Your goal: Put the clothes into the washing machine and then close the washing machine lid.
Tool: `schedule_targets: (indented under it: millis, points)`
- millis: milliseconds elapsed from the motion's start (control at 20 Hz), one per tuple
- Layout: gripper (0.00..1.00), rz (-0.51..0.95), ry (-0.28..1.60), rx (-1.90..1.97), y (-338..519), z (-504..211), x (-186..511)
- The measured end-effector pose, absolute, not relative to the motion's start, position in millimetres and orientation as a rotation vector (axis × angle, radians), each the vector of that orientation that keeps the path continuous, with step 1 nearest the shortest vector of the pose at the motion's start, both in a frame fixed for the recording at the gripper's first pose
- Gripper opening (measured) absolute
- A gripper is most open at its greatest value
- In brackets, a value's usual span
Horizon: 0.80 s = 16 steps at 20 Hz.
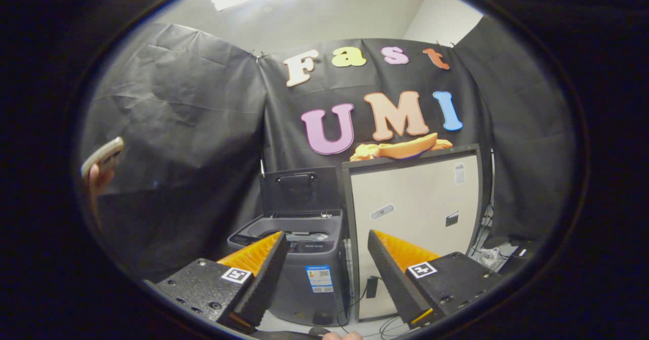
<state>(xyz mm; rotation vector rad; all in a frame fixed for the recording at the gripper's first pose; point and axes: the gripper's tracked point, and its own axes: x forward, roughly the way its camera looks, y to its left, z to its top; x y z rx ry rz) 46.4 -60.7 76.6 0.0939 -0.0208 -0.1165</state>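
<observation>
Both fingers (324, 274) sit wide apart with nothing between them, well back from the work. Beyond and between them stands the washing machine (303, 269), a small dark top-loader on the floor, its lid (300, 189) tipped up against the black cloth wall and the drum mouth showing. Just beside it rises a pale cabinet (413, 213), and on its top lies the orange clothes bundle (400, 150), crumpled, near the back edge. Off to one side a hand (99, 175) holds a phone (104, 156), clear of the action.

So the pick comes 1st, by my reading. To do it well, lift the fingers above the cabinet top, come at the bundle from the front, and pinch a thick fold rather than a loose edge so nothing trails. Then swing across and drop it squarely over the drum before touching that lid.
</observation>
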Motion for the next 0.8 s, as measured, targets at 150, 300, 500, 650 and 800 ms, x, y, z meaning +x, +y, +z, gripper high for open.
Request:
schedule_targets:
  millis: [150, 300, 500, 650, 800]
  points:
    - [0.96, -0.125, -0.027, 0.084, -70, 96, 59]
    - [0.96, -0.14, -0.041, 0.057, -76, 113, 69]
    - [0.96, -0.17, -0.046, 0.032, -88, 121, 85]
    - [0.96, -0.181, -0.037, -0.005, -94, 126, 100]
    - [0.96, -0.195, -0.028, -0.046, -106, 133, 113]
